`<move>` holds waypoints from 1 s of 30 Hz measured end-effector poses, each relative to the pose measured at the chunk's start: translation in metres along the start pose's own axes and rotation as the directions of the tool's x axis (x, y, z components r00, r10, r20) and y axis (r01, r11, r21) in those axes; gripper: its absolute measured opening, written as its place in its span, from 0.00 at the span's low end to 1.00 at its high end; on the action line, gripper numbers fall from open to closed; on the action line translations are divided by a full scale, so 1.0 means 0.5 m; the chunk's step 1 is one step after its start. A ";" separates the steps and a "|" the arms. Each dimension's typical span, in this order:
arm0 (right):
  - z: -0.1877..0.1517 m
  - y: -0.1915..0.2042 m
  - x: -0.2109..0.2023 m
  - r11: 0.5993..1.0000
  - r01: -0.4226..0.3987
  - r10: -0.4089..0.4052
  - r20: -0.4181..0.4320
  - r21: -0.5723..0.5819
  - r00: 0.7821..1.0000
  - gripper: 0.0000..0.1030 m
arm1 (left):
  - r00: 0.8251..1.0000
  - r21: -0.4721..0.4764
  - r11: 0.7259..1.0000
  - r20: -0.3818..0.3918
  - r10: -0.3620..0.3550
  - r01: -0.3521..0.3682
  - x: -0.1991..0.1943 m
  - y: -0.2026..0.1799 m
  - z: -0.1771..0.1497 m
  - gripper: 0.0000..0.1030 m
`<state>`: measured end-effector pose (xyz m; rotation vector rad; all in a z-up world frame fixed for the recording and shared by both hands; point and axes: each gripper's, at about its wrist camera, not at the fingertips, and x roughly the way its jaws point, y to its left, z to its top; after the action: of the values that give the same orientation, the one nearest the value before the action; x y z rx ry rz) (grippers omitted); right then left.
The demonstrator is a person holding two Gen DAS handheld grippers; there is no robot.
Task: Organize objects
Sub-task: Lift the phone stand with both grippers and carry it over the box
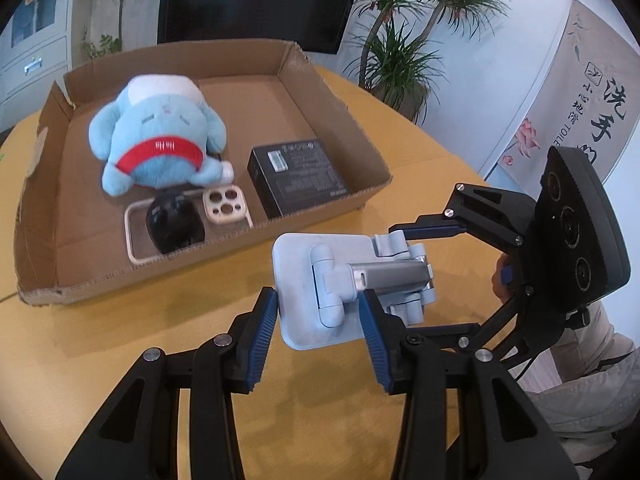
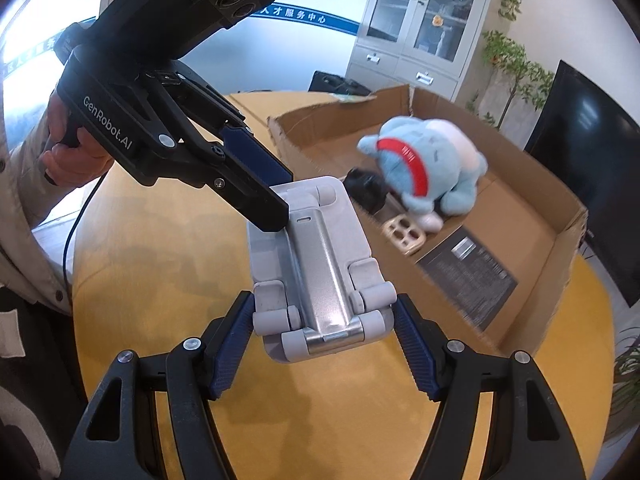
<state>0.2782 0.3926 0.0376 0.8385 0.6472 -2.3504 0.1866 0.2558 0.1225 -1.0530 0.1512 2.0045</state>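
A folded pale-blue phone stand (image 1: 304,264) with a metal arm hangs above the yellow table, held at both ends. My left gripper (image 1: 320,312) is shut on its flat plate end. My right gripper (image 2: 324,320) is shut on the hinged end of the phone stand (image 2: 320,256), one pad on each side. In the left wrist view the right gripper (image 1: 420,276) comes in from the right. In the right wrist view the left gripper (image 2: 276,208) reaches in from the upper left, with one finger lying over the plate and the other hidden.
Beyond the stand lies an open cardboard box (image 1: 320,216) holding a blue plush toy (image 1: 160,136), a black carton (image 1: 296,176), a clear phone case (image 1: 228,208) and a black round object (image 1: 172,224). A person's hand (image 2: 68,152) holds the left gripper. The round yellow table (image 1: 160,320) spreads around the box.
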 end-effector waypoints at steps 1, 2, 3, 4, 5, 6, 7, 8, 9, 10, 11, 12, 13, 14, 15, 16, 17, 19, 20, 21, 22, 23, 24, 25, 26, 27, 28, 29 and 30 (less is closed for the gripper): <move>0.005 -0.002 -0.003 1.000 0.007 -0.007 0.001 -0.003 1.000 0.67 | 1.000 0.003 1.000 0.007 0.001 -0.001 -0.002 0.000 0.008 0.39; 0.010 -0.005 -0.006 1.000 0.014 -0.014 0.003 -0.005 1.000 0.67 | 1.000 0.007 1.000 0.012 0.002 -0.002 -0.004 0.000 0.016 0.39; 0.015 -0.009 -0.009 1.000 0.020 -0.020 0.005 -0.006 1.000 0.67 | 1.000 0.009 1.000 0.016 0.003 -0.003 -0.006 0.000 0.021 0.39; 0.019 -0.012 -0.012 1.000 0.024 -0.024 0.007 -0.007 1.000 0.67 | 1.000 0.013 1.000 0.023 0.004 -0.004 -0.008 0.000 0.028 0.39; 0.023 -0.016 -0.015 1.000 0.029 -0.029 0.009 -0.009 1.000 0.67 | 1.000 0.018 1.000 0.027 0.005 -0.005 -0.009 -0.001 0.033 0.39; 0.026 -0.017 -0.019 0.999 0.035 -0.035 0.011 -0.011 0.999 0.67 | 1.000 0.020 1.000 0.031 0.006 -0.006 -0.010 -0.002 0.037 0.39; 0.029 -0.019 -0.021 0.999 0.040 -0.040 0.012 -0.013 0.999 0.67 | 0.999 0.021 1.000 0.035 0.007 -0.008 -0.011 -0.003 0.040 0.40; 0.033 -0.021 -0.024 0.999 0.044 -0.044 0.013 -0.014 0.999 0.67 | 0.999 0.023 1.000 0.039 0.009 -0.010 -0.011 -0.004 0.044 0.40; 0.037 -0.023 -0.025 0.999 0.048 -0.048 0.014 -0.016 0.999 0.67 | 0.999 0.027 1.000 0.043 0.011 -0.012 -0.012 -0.005 0.050 0.40; 0.040 -0.026 -0.026 0.998 0.052 -0.052 0.015 -0.018 0.999 0.67 | 0.999 0.028 1.000 0.046 0.012 -0.014 -0.012 -0.006 0.054 0.40; 0.042 -0.029 -0.027 0.998 0.057 -0.056 0.016 -0.020 0.998 0.67 | 0.999 0.029 0.999 0.050 0.013 -0.014 -0.012 -0.005 0.060 0.40; 0.044 -0.032 -0.028 0.998 0.059 -0.059 0.017 -0.022 0.998 0.67 | 0.998 0.029 0.999 0.053 0.013 -0.014 -0.013 -0.005 0.063 0.40; 0.047 -0.036 -0.029 0.998 0.063 -0.063 0.018 -0.023 0.998 0.67 | 0.998 0.030 0.999 0.055 0.013 -0.015 -0.012 -0.004 0.068 0.40; 0.049 -0.040 -0.028 0.998 0.067 -0.066 0.018 -0.024 0.998 0.67 | 0.998 0.031 0.999 0.058 0.014 -0.016 -0.012 -0.004 0.072 0.40; 0.051 -0.044 -0.028 0.997 0.070 -0.070 0.018 -0.023 0.997 0.67 | 0.998 0.033 0.999 0.059 0.016 -0.018 -0.010 -0.004 0.078 0.40; 0.054 -0.049 -0.027 0.997 0.075 -0.074 0.018 -0.020 0.997 0.67 | 0.998 0.034 0.999 0.061 0.019 -0.021 -0.009 -0.004 0.082 0.40; 0.055 -0.052 -0.025 0.997 0.078 -0.077 0.019 -0.017 0.997 0.67 | 0.998 0.035 0.999 0.063 0.022 -0.024 -0.007 -0.003 0.088 0.41; 0.059 -0.060 -0.022 0.996 0.084 -0.084 0.020 -0.011 0.996 0.67 | 0.998 0.037 0.999 0.065 0.027 -0.029 -0.002 0.000 0.099 0.41; 0.059 -0.065 -0.021 0.996 0.086 -0.086 0.022 -0.008 0.996 0.67 | 0.998 0.037 0.999 0.065 0.027 -0.029 -0.001 0.001 0.101 0.41; 0.061 -0.068 -0.020 0.996 0.087 -0.087 0.023 -0.005 0.996 0.67 | 0.998 0.037 0.999 0.065 0.026 -0.028 0.002 0.003 0.106 0.41; 0.062 -0.073 -0.018 0.996 0.086 -0.086 0.024 -0.001 0.996 0.67 | 0.998 0.037 0.999 0.065 0.025 -0.027 0.003 0.005 0.110 0.41; 0.063 -0.079 -0.016 0.996 0.088 -0.088 0.024 0.001 0.996 0.67 | 0.998 0.039 0.999 0.065 0.024 -0.026 0.006 0.007 0.115 0.41; 0.065 -0.083 -0.016 0.996 0.091 -0.091 0.025 0.001 0.996 0.67 | 0.998 0.041 0.999 0.065 0.024 -0.027 0.008 0.007 0.119 0.41; 0.066 -0.087 -0.015 0.996 0.092 -0.092 0.025 0.004 0.995 0.67 | 0.998 0.041 0.999 0.065 0.024 -0.027 0.010 0.009 0.123 0.42; 0.068 -0.092 -0.013 0.996 0.093 -0.093 0.023 0.009 0.995 0.67 | 0.997 0.046 0.998 0.066 0.027 -0.030 0.013 0.010 0.129 0.42; 0.071 -0.095 -0.011 0.995 0.095 -0.096 0.023 0.013 0.995 0.67 | 0.997 0.048 0.998 0.068 0.029 -0.032 0.014 0.012 0.133 0.42; 0.074 -0.099 -0.008 0.995 0.099 -0.100 0.023 0.017 0.995 0.67 | 0.997 0.047 0.998 0.069 0.029 -0.033 0.016 0.013 0.138 0.43; 0.077 -0.104 -0.006 0.994 0.104 -0.105 0.024 0.021 0.994 0.67 | 0.997 0.045 0.998 0.071 0.029 -0.032 0.018 0.016 0.143 0.43; 0.079 -0.110 -0.003 0.994 0.105 -0.106 0.024 0.026 0.994 0.67 | 0.997 0.043 0.999 0.071 0.029 -0.032 0.022 0.021 0.151 0.43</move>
<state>0.2277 0.4097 0.0794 0.8013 0.6675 -2.4649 0.1288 0.2900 0.1600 -0.9566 0.1741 2.0538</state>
